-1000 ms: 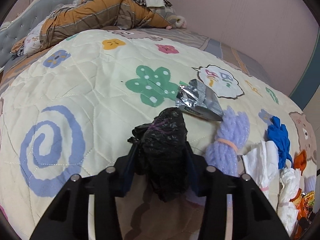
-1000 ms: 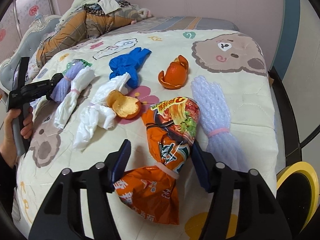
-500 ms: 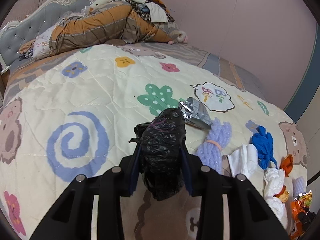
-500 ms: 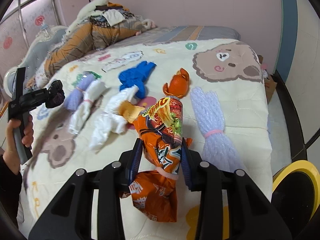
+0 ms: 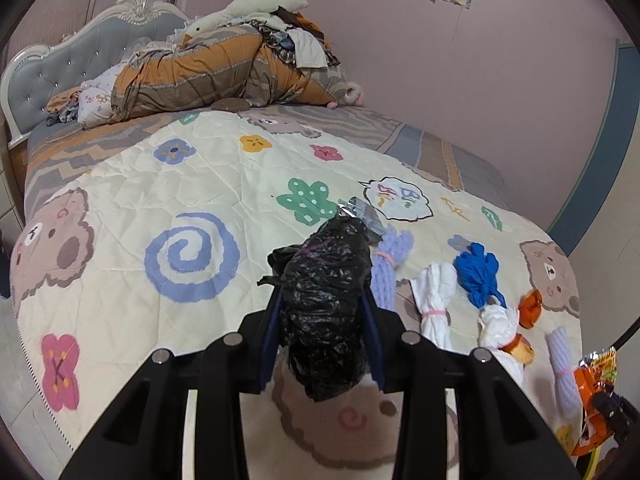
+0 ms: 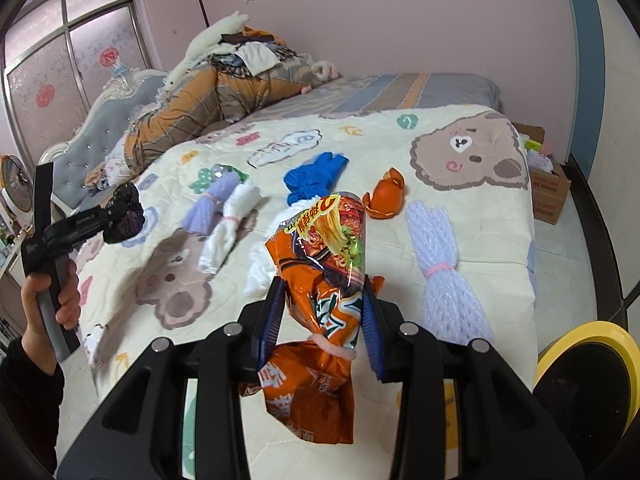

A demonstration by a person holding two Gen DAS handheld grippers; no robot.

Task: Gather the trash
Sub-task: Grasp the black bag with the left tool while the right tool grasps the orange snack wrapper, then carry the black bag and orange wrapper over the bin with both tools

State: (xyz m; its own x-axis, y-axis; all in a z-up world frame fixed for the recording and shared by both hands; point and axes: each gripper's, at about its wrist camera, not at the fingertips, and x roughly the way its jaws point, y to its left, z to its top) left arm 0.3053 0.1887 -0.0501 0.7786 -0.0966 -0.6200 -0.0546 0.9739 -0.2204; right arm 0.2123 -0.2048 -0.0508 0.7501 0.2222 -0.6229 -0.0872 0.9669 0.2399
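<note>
1. Black crumpled plastic bag (image 5: 324, 312) is clamped in the left gripper (image 5: 323, 316), lifted off the quilted bed (image 5: 160, 184).
2. Orange noodle wrapper (image 6: 320, 308) is clamped in the right gripper (image 6: 320, 312), likewise raised, seemingly for disposal.

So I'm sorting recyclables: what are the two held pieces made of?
Black bag in the left tongs: thin plastic film, glossy, crinkled. Orange noodle packet in the right tongs: printed plastic film, probably, with shiny glare and creases.

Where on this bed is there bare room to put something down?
Free: the quilt around the blue spiral, between the pink flower and the bedding pile. Crowded: the strip from the foil wrapper through the blue glove to the orange peel.
</note>
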